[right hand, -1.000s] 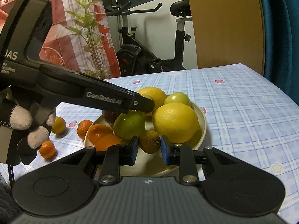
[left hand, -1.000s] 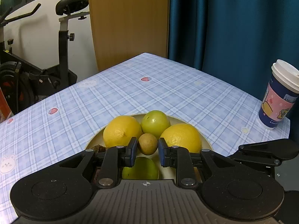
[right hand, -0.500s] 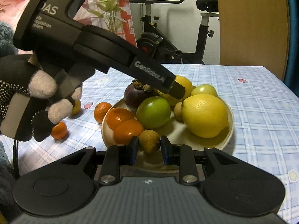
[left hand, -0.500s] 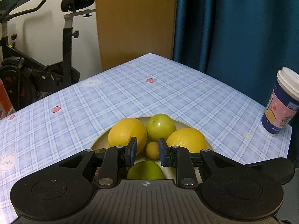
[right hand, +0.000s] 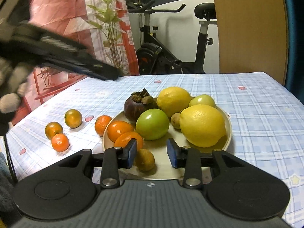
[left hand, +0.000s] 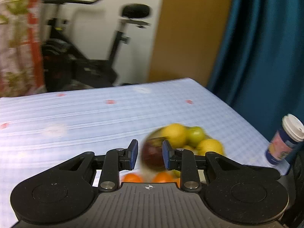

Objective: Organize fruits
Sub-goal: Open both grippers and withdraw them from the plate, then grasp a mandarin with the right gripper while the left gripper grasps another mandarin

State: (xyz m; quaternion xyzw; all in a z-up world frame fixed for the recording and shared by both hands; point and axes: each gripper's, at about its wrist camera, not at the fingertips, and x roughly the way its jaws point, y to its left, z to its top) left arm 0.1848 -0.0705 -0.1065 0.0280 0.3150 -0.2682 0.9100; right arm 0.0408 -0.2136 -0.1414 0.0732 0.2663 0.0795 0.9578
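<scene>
Step in hand: judged to be placing small fruit on the plate (right hand: 227, 133), with loose oranges (right hand: 59, 142) yet to be gathered at centre left of the right view.
Left tool (left hand: 148, 156): pads parted, nothing gripped; the view is motion-blurred, and the dark purple fruit (left hand: 152, 157) appears between the pads, but contact cannot be told.
Left tool pose: in the right view it enters from the upper left, angled down to the right, tip above the surface (right hand: 266, 114), well apart from the fruit.
Right tool (right hand: 153, 154): pads apart, empty; the small brown fruit (right hand: 145, 159) lies on the plate's near rim between them, just beside the left pad.
Right tool pose: level, low over the plate's near edge, bottom centre.
Advice: draw the right tool straight back to avoid nudging the brown fruit off the rim; next approach the oranges low and centred.
</scene>
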